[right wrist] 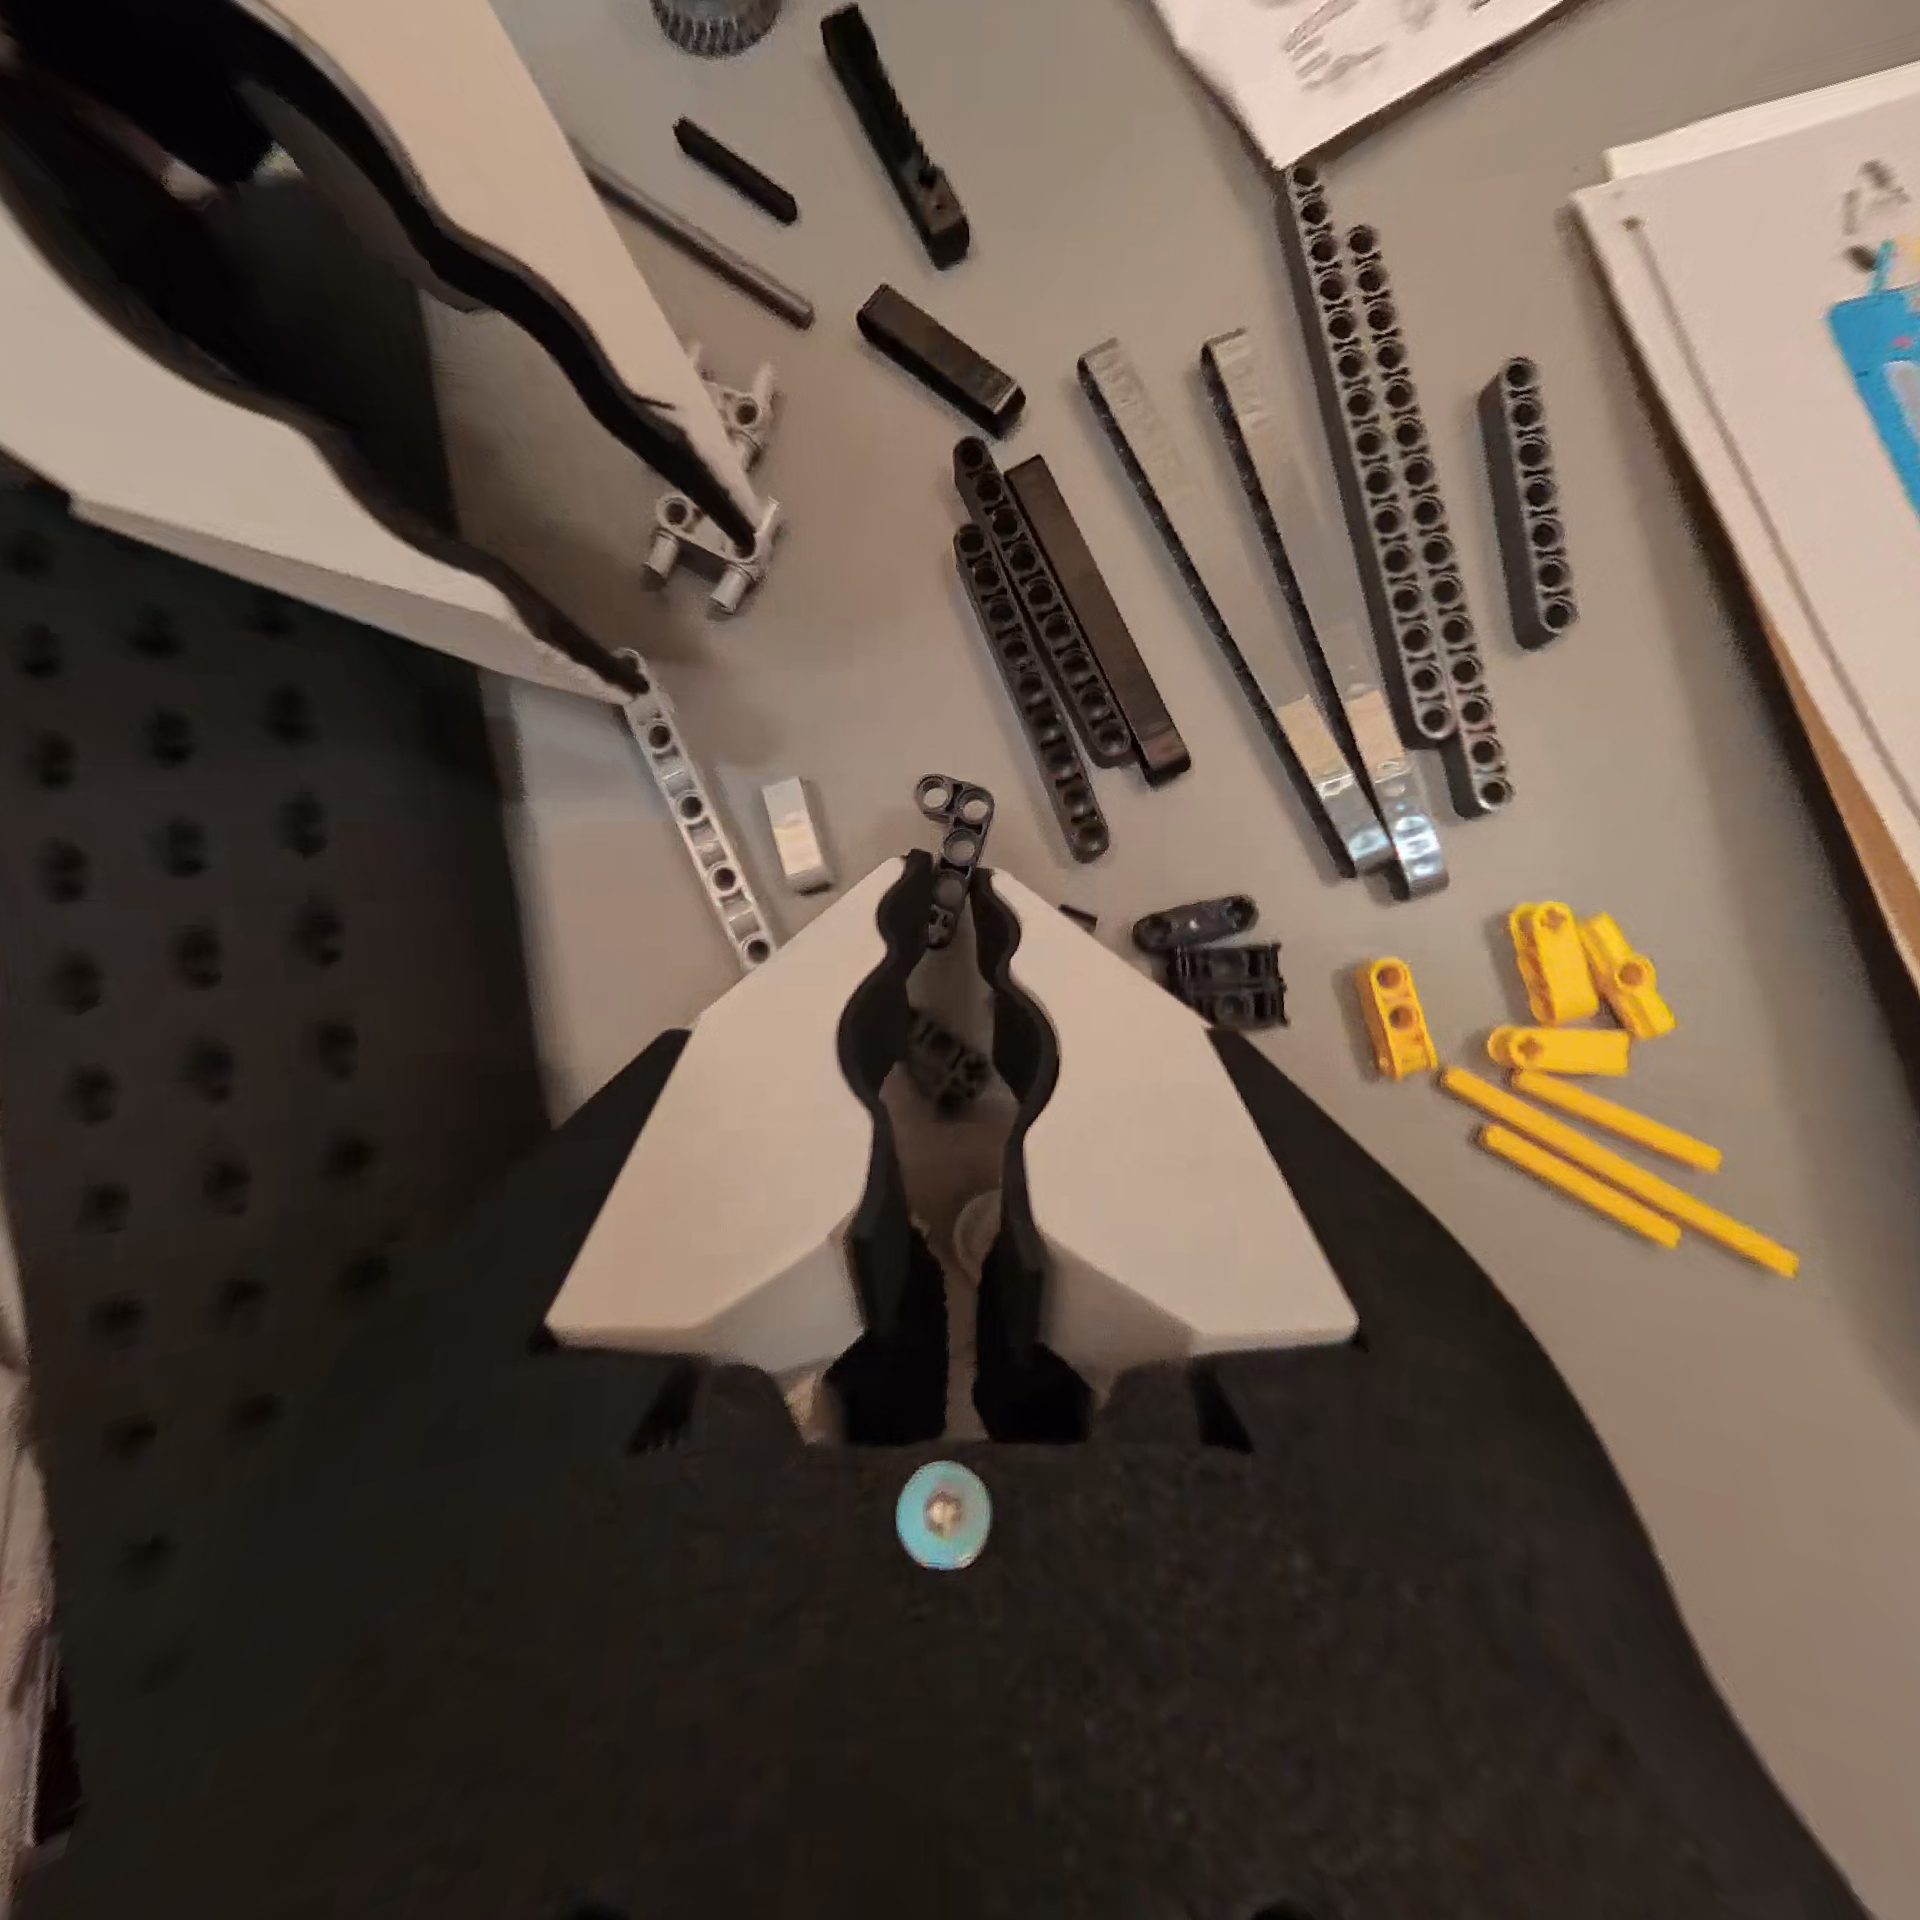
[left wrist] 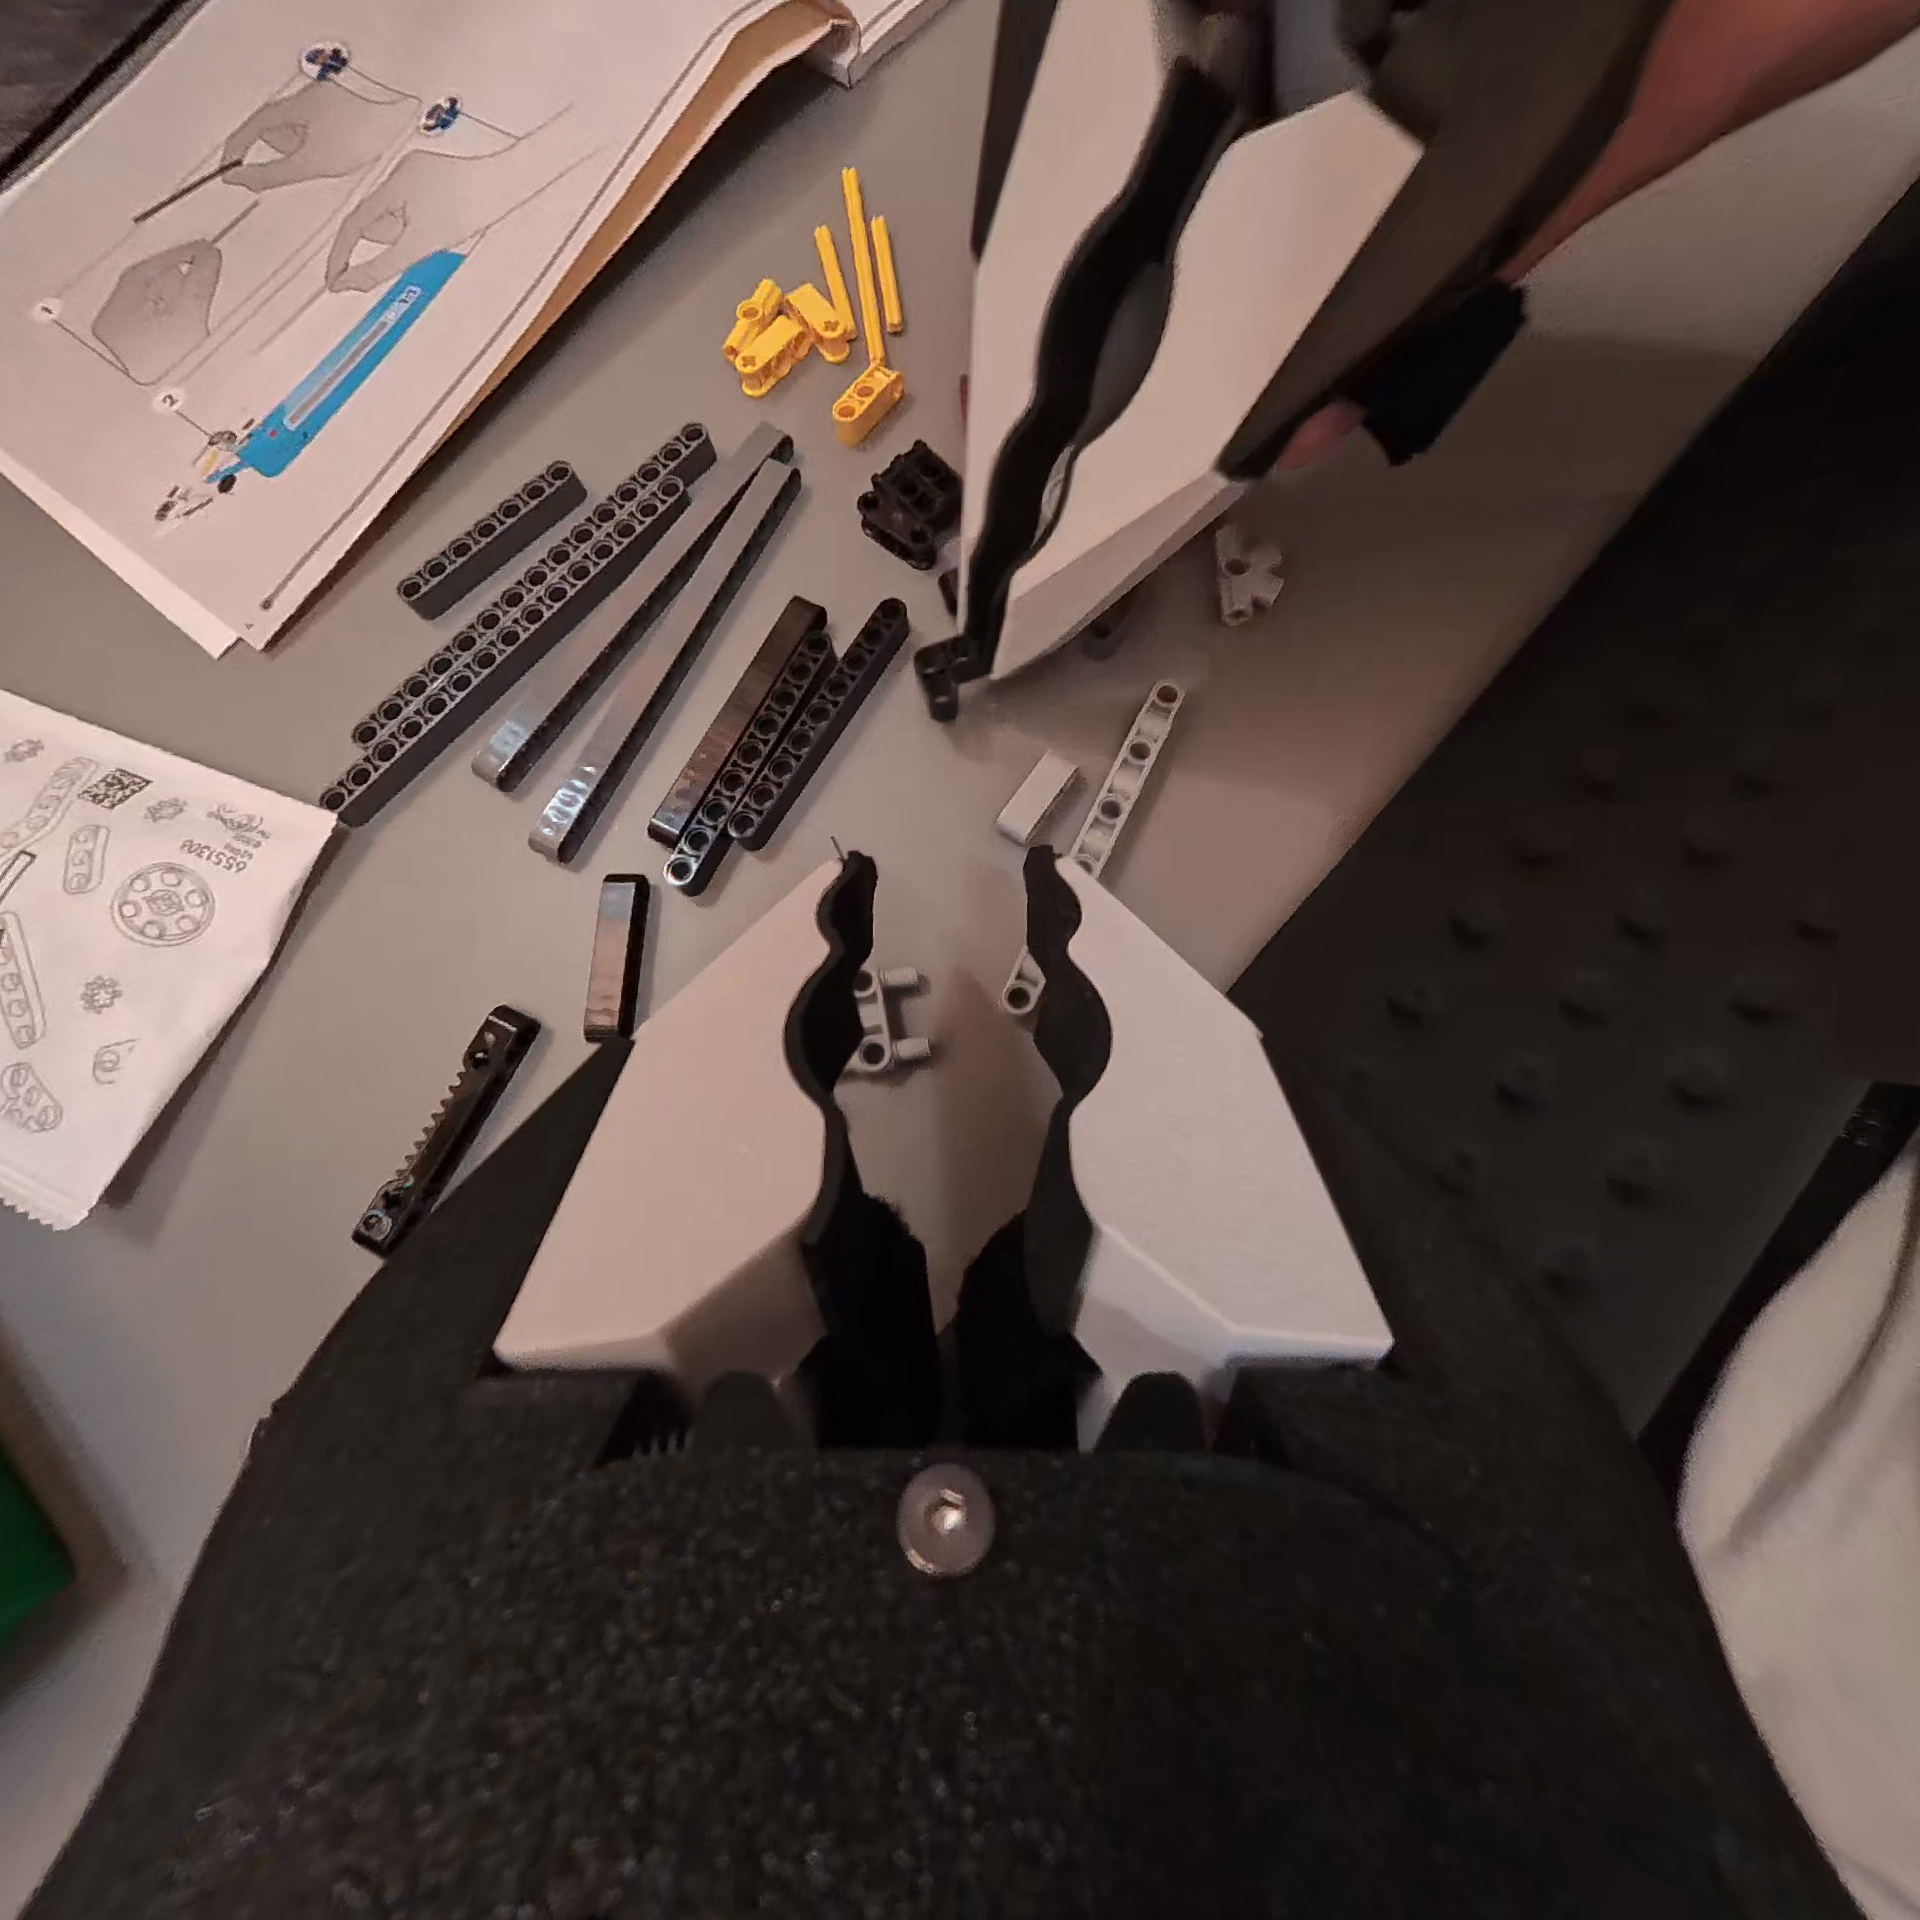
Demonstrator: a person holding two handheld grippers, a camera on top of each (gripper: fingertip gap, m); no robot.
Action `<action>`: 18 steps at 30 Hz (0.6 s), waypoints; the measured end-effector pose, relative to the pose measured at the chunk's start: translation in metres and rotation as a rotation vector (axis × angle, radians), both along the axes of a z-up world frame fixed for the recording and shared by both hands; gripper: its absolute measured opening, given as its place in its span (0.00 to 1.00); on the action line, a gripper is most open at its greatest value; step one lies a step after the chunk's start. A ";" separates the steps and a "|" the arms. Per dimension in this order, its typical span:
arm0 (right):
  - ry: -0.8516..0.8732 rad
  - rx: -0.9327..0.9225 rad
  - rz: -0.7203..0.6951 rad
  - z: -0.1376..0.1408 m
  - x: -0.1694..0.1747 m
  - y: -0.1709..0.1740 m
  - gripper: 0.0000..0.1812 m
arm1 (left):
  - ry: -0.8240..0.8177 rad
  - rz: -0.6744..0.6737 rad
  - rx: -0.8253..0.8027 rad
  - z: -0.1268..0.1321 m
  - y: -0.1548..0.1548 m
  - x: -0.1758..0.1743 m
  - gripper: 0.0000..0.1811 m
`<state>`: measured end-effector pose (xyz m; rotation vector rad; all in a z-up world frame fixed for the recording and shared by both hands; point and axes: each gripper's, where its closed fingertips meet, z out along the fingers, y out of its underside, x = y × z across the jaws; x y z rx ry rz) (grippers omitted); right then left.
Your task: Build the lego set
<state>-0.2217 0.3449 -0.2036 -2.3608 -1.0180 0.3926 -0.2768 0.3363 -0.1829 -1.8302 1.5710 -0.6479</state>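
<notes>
While the right gripper (right wrist: 951, 883) pinches a small black angled connector (right wrist: 954, 831) between its fingertips, jaws nearly closed on it, the piece's holed end sticks out past the tips just above the grey table (right wrist: 1039, 156). Whether it is lifted clear or touching the surface I cannot tell. The left gripper (left wrist: 945, 883) is spread, holding nothing, hovering over a light grey H-shaped connector (left wrist: 888, 1018) that lies between its fingers; in the right wrist view one tip sits right at that same piece. A light grey beam (left wrist: 1132, 769) and a small grey block (left wrist: 1037, 798) lie just beyond the left tips. Farther out, black beams (right wrist: 1039, 644), two long grey beams (right wrist: 1382, 468), a short dark beam (right wrist: 1527, 499) and a black gear rack (right wrist: 894, 135) are laid out loose, none joined. Yellow connectors and axles (right wrist: 1558, 1049) sit apart to the side, near a black frame block (right wrist: 1231, 982). An open instruction booklet (left wrist: 260, 260) and a printed parts bag (left wrist: 125, 956) lie at the table edge. Judged step: early part pickup, first sub-assembly not yet started. Next move likely needs the left gripper to close on the grey connector, then both to bring the pieces together with holes and pins aligned; small parts, so slip or twist in the jaws is the risk.
</notes>
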 end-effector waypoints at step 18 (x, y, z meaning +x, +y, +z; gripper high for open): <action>0.011 0.045 -0.661 -0.001 0.140 -0.124 0.15 | -0.282 -0.016 -0.065 0.036 -0.009 0.045 0.14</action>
